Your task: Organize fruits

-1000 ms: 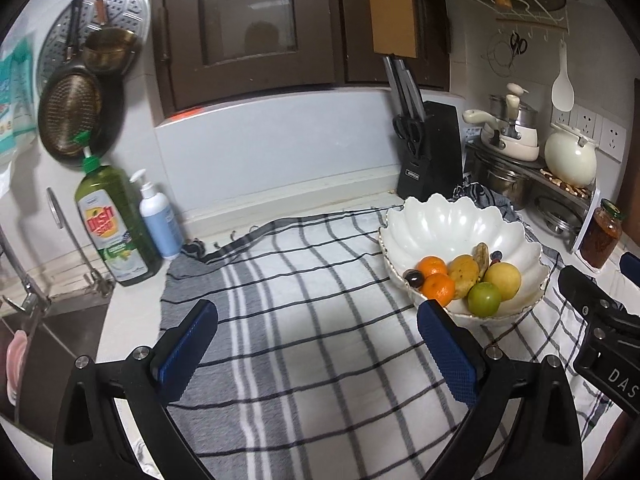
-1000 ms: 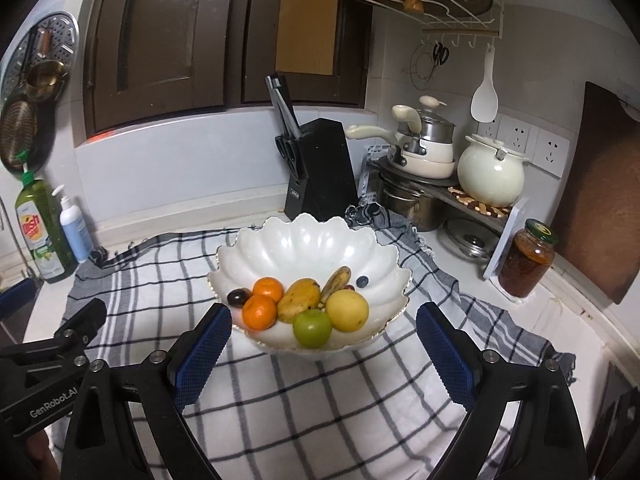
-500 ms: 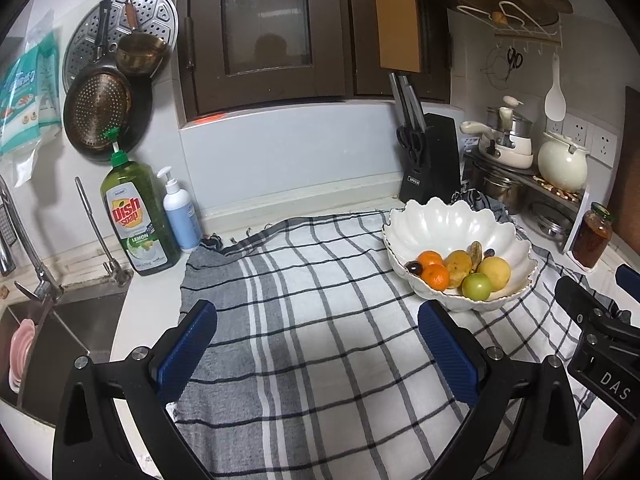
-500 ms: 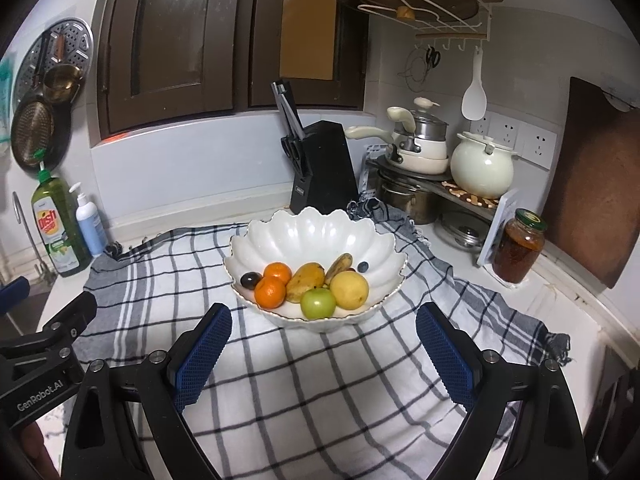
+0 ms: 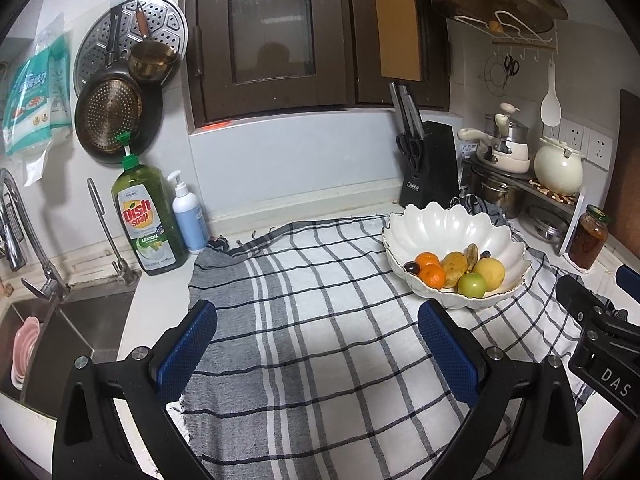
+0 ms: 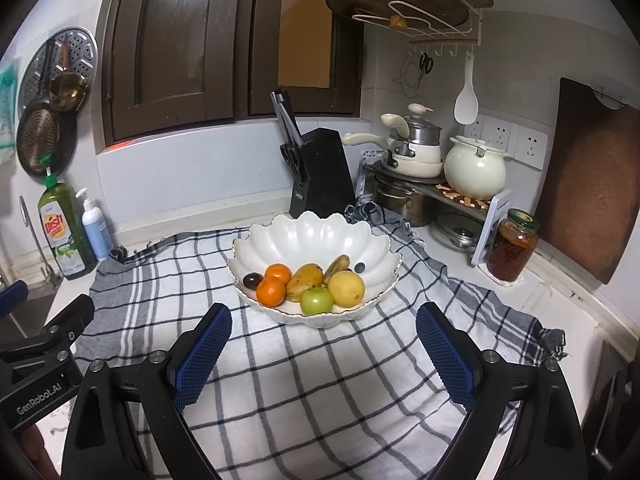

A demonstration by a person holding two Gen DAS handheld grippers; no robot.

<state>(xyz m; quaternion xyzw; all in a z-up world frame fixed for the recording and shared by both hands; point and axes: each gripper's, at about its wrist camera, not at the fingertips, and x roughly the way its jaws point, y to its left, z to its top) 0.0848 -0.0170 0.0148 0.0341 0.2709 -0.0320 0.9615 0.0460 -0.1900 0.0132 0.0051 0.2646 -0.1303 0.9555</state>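
Note:
A white scalloped bowl [image 6: 308, 232] [image 5: 448, 224] stands on a checked cloth [image 6: 280, 380] [image 5: 320, 340]. Inside lie two oranges [image 6: 272, 291], a mango [image 6: 305, 281], a green apple [image 6: 316, 300], a yellow fruit [image 6: 346, 289], a dark plum [image 6: 252, 280] and a small brownish fruit [image 6: 337, 267]. My right gripper [image 6: 322, 354] hangs open just in front of the bowl, holding nothing. My left gripper [image 5: 318, 354] is open over the bare cloth, left of the bowl, also holding nothing.
A black knife block [image 6: 322, 172] stands behind the bowl. Pots and a rack [image 6: 432, 176] fill the back right, with a brown jar [image 6: 512, 246] beside them. Dish soap [image 5: 146, 220], a pump bottle [image 5: 190, 216] and a sink [image 5: 60, 332] lie left.
Both grippers have pulled back and up from the bowl, which now looks smaller and farther away. More of the cloth and sink has come into view. Both stay open.

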